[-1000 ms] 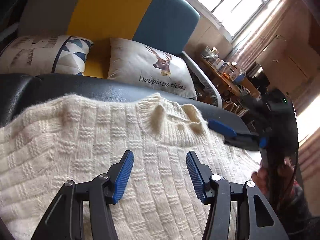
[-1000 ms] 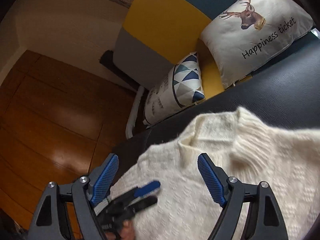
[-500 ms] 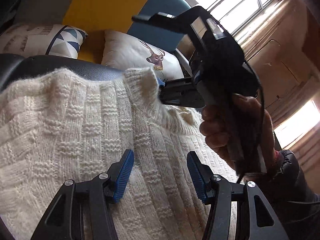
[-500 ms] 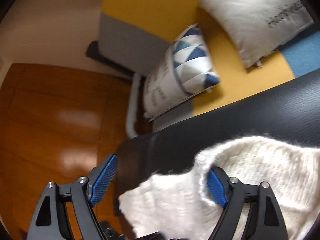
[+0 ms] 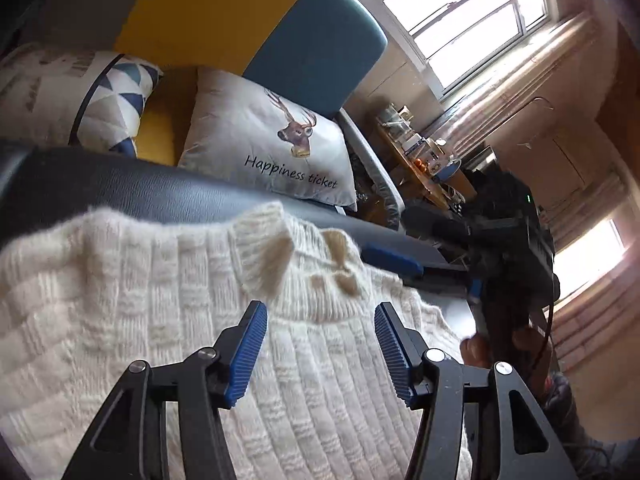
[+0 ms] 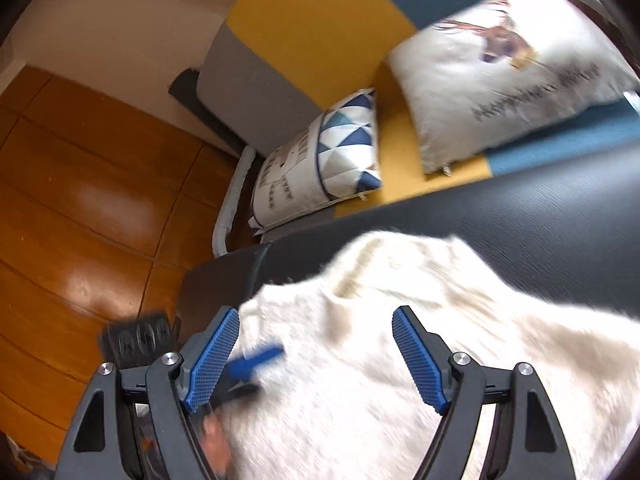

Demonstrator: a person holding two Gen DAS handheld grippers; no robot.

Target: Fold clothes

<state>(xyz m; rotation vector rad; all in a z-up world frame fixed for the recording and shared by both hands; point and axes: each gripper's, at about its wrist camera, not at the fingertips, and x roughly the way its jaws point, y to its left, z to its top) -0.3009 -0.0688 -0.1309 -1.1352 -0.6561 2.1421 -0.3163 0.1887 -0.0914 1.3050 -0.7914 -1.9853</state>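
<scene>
While the cream knit sweater point(image 5: 160, 320) is lying spread on the black worktop point(image 5: 120, 196), collar toward the sofa, the left claw point(image 5: 320, 344) is hovering over its chest with the blue pads standing apart and holding nothing. At the right of the left wrist view, the right claw point(image 5: 394, 260) is reaching in beside the collar; its own camera is showing its jaws point(image 6: 316, 356) wide apart above the sweater point(image 6: 400, 360), gripping nothing. Behind the worktop, a deer-print cushion point(image 5: 272, 148) and a triangle-patterned cushion point(image 5: 80, 96) are leaning on the sofa point(image 5: 248, 24).
</scene>
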